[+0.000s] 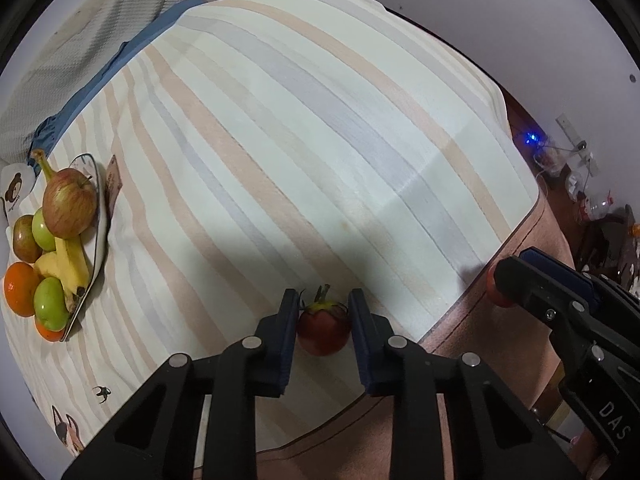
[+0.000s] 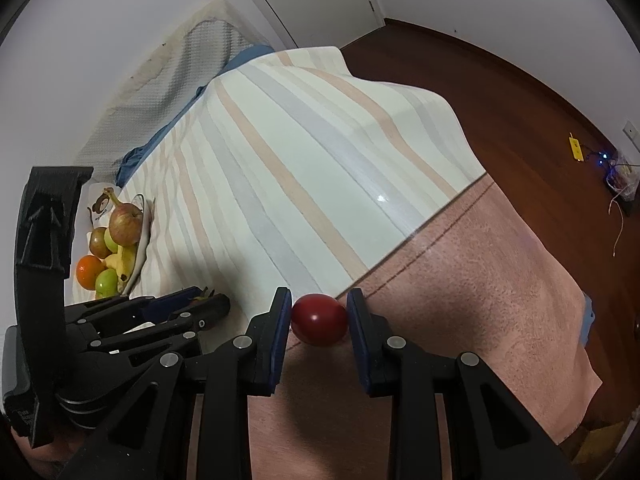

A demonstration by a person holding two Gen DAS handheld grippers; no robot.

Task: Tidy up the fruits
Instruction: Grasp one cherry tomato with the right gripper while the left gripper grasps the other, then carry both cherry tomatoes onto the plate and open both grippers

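- Sitting at the far left of both views, a plate on the striped bedspread carries the gathered fruit: a red apple on top, a banana, green apples and an orange.
- Lower centre of the left wrist view, the left tongs bracket a dark red tomato with a green stem; the pads look to touch or nearly touch its sides, so I judge it gripped, though the contact is not fully clear.
- That tomato is round, with no long axis to speak of; its stem points up and away from the camera.
- The plate lies well apart, up and to the left of the left tongs, so the left hand is the nearer one for the carry.
- Lower centre of the right wrist view, the right tongs sit closed to the width of a smooth red tomato, above the pink blanket near its seam with the bedspread.
- From the right tongs, the plate lies far left, beyond the left tongs, so the right hand would have to cross that side.
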